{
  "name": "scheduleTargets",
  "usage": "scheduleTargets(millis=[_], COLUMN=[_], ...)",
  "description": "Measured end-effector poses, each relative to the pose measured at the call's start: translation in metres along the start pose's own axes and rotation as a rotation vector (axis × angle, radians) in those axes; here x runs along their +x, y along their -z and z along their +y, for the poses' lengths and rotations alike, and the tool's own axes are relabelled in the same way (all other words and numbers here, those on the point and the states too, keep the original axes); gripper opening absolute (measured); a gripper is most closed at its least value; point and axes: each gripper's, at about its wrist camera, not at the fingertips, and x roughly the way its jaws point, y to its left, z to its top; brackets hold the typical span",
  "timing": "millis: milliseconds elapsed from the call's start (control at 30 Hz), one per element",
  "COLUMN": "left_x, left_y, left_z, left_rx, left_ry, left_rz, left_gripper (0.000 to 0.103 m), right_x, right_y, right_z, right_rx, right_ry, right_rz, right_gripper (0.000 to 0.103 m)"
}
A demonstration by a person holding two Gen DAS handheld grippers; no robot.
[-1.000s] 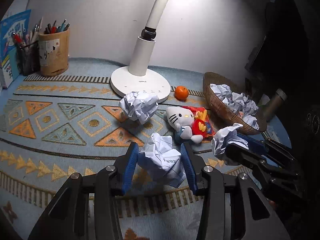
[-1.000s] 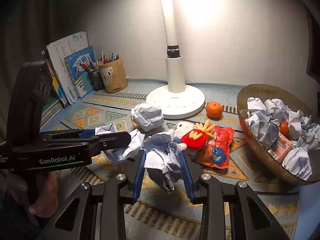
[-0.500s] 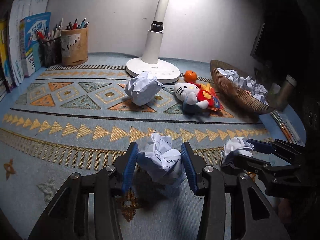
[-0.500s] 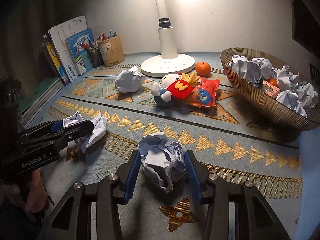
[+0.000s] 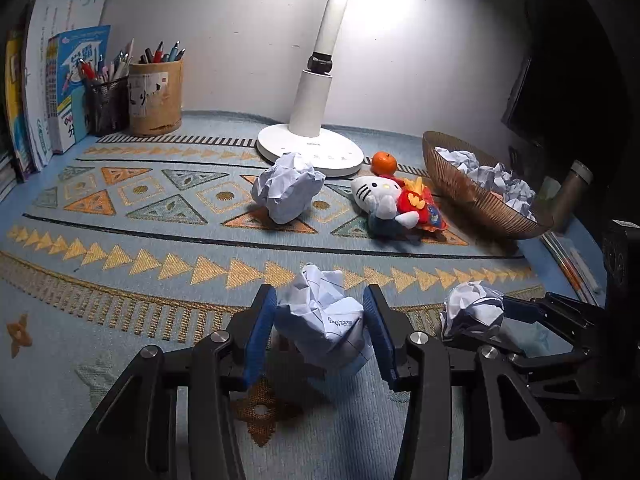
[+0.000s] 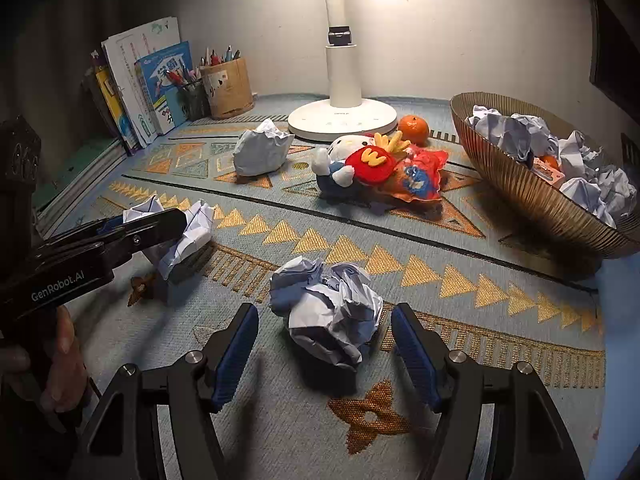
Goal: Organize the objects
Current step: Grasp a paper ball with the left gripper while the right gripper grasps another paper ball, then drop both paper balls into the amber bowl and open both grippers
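My left gripper (image 5: pixel 320 330) is shut on a crumpled white paper ball (image 5: pixel 322 322) low over the patterned mat near its front edge; it also shows in the right wrist view (image 6: pixel 180 236). My right gripper (image 6: pixel 324 340) is open, its blue pads apart on either side of a second paper ball (image 6: pixel 328 312) that rests on the mat; that ball shows in the left wrist view (image 5: pixel 472 312). A third paper ball (image 5: pixel 286 186) lies near the lamp. A brown ribbed bowl (image 6: pixel 520 184) at the right holds several paper balls.
A white lamp base (image 5: pixel 310 148), an orange (image 5: pixel 384 162) and a Hello Kitty plush (image 5: pixel 386 200) on a red packet sit mid-mat. Pen cups (image 5: pixel 154 88) and books (image 5: pixel 52 88) stand at the back left. A dark bottle (image 5: pixel 568 192) is beyond the bowl.
Both grippers pulled back toward the mat's front edge with their paper balls. My right gripper has opened and its ball now rests on the mat. My left gripper still grips its ball.
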Motion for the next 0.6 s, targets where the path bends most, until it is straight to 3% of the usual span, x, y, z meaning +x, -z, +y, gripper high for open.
scheduleTargets(millis=[100,233,333,433,600], left_x=[-0.001,0.002,0.0,-0.014,-0.024], left_y=[0.001,0.0,-0.003,-0.025,-0.09], left_z=[-0.001,-0.002,-0.01,-0.031,-0.102], left_rx=[0.007,0.016,0.022,0.024,0.142], left_ry=[0.0,-0.009,-0.014,0.064,0.192], left_rz=[-0.005,0.007,0.015,-0.032,-0.119], left_gripper=[0.043,0.043,0.042,0.042,0.042], right_x=[0.002,-0.006,-0.019,-0.043,-0.111], right_y=[0.001,0.004,0.004,-0.002,-0.041], right_z=[0.002,0.008,0.004,-0.01,-0.062], right_rx=[-0.014,-0.047,-0.024,0.014,0.109], right_ry=[0.015,0.05,0.024,0.0,0.082], right_rz=[0.002,-0.041,-0.076,-0.115,-0.281], right_gripper=[0.049,0.045,0.044,0.044,0.045])
